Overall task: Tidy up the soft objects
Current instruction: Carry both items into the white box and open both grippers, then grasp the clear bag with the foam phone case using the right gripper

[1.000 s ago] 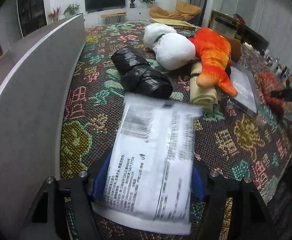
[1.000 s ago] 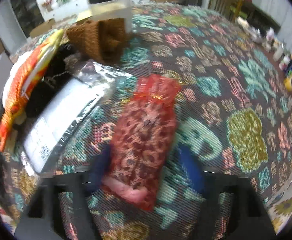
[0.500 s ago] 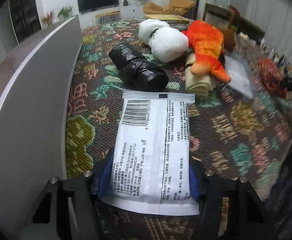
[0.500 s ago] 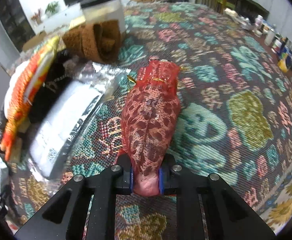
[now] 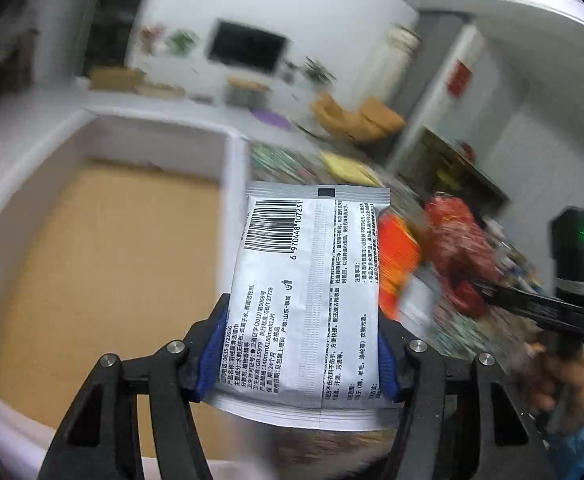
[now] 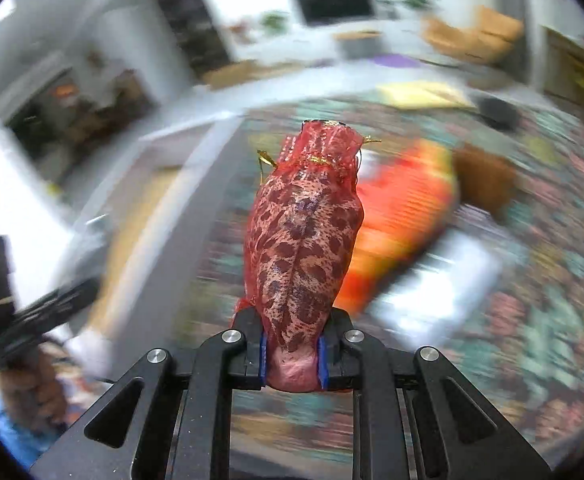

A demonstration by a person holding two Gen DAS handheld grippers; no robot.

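Note:
My left gripper (image 5: 298,354) is shut on a white printed wipes packet (image 5: 308,292), held in the air beside an open white box with a brown cardboard floor (image 5: 104,264). In the right wrist view my right gripper (image 6: 292,364) is shut on the lower end of a red mesh drawstring pouch (image 6: 302,236) holding leopard-print fabric, lifted above the patterned tablecloth (image 6: 552,280). An orange plush fish (image 6: 396,216) lies on the table behind the pouch. In the left wrist view the right gripper (image 5: 532,304) appears at the right with the red pouch (image 5: 456,240).
The white box wall (image 5: 232,168) stands between the box and the table. A brown knitted item (image 6: 484,180), a clear plastic packet (image 6: 440,288) and a yellow flat item (image 6: 424,94) lie on the table. A person's hand (image 5: 564,380) holds the right gripper's handle.
Both grippers rose off the table with their loads. The left one swung left, bringing the open box into view. The right one shut on the pouch, lifted it and swung left too.

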